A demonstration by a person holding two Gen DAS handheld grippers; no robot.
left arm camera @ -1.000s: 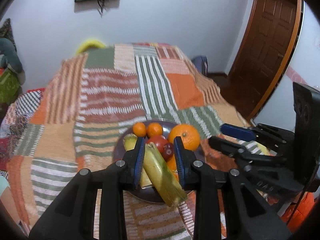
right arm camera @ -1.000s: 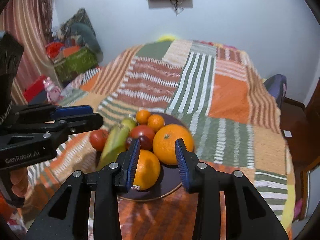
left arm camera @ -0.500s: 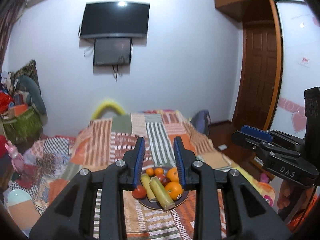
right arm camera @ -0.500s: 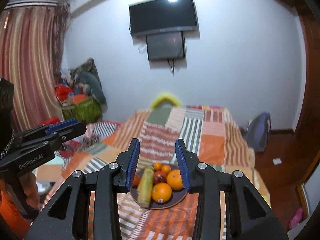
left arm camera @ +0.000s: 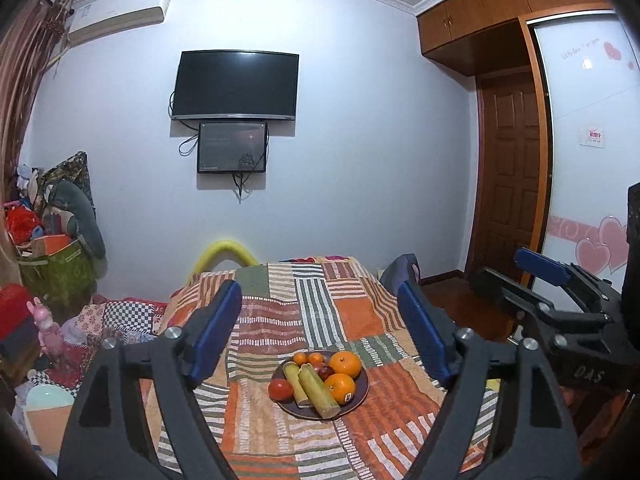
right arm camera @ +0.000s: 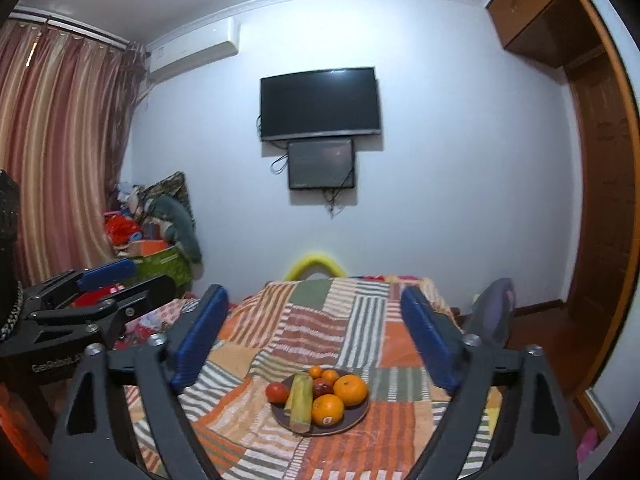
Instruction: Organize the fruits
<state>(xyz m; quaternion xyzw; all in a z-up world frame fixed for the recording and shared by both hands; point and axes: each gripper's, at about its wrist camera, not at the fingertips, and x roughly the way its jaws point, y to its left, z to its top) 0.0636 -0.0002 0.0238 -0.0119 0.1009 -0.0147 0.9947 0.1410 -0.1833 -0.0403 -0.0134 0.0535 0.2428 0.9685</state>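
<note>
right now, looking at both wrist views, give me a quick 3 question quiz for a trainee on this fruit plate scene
1. True or false: the left gripper is shut on a fruit.
2. Multiple choice: where does the red tomato sit on the dark plate?
A. at its left edge, beside the green stalks
B. on top of the two large oranges
C. off the plate, on the patchwork blanket
3. Fill in: the right gripper is ____, with nothing between its blue pads.

Key: 1 false, it is open and holds nothing; 2 A; 3 open.
</note>
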